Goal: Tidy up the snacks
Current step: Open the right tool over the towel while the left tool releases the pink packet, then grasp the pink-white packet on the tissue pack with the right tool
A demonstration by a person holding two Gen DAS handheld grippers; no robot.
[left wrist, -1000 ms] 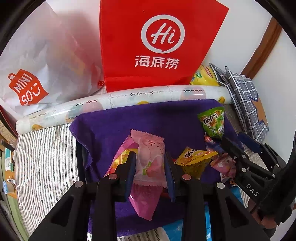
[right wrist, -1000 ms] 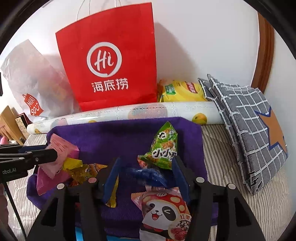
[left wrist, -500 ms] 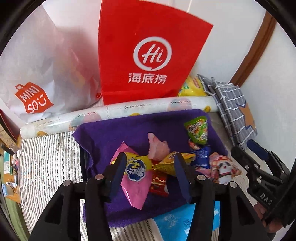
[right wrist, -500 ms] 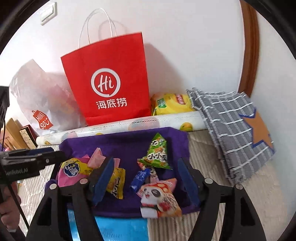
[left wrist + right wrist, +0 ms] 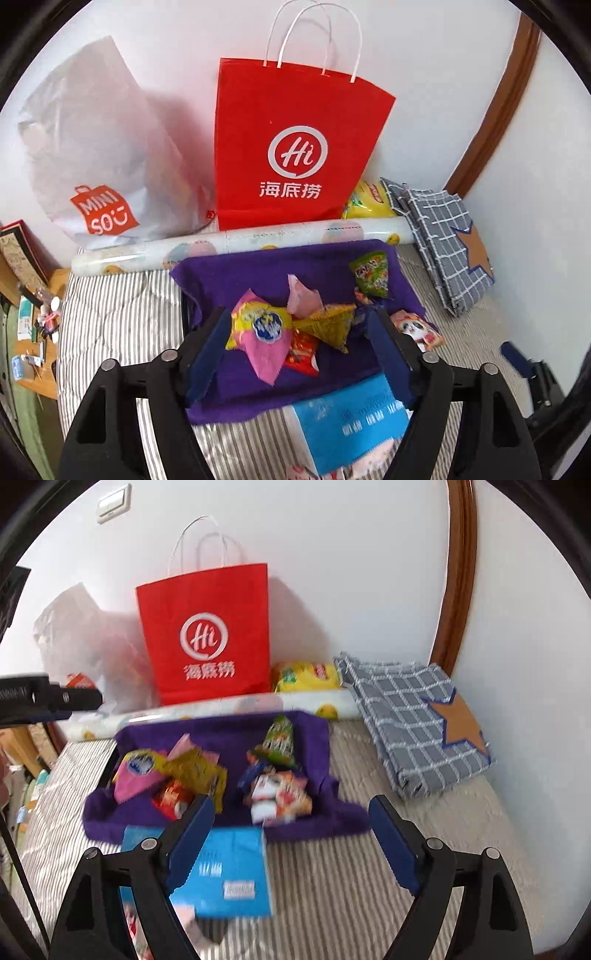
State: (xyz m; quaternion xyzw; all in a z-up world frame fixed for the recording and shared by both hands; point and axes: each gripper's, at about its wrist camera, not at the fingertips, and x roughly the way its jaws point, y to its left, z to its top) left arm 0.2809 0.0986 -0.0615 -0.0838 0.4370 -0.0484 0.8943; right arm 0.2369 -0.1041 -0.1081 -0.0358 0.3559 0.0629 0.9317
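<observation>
On the left of the bed (image 5: 110,317), the left gripper (image 5: 299,354) hovers above the near edge of the purple cloth (image 5: 258,269), its fingers (image 5: 207,350) wide apart and holding nothing. Just beyond them lies a heap of snacks: a pink and yellow packet (image 5: 258,328), a red packet (image 5: 304,352) and a yellow packet (image 5: 328,325), all overlapping. Further right on the cloth stand a green packet (image 5: 279,742) and, near it, a panda packet (image 5: 280,797). A blue box (image 5: 229,875) lies on the bed at the cloth's near edge. The right gripper (image 5: 291,845) hangs over the striped bedding beside that box, fingers (image 5: 391,838) also spread and empty.

Both grippers seem to be between picks, so sorting looks only partly done. The next move probably calls for choosing one packet and closing on a free edge, without dragging its neighbours along.
</observation>
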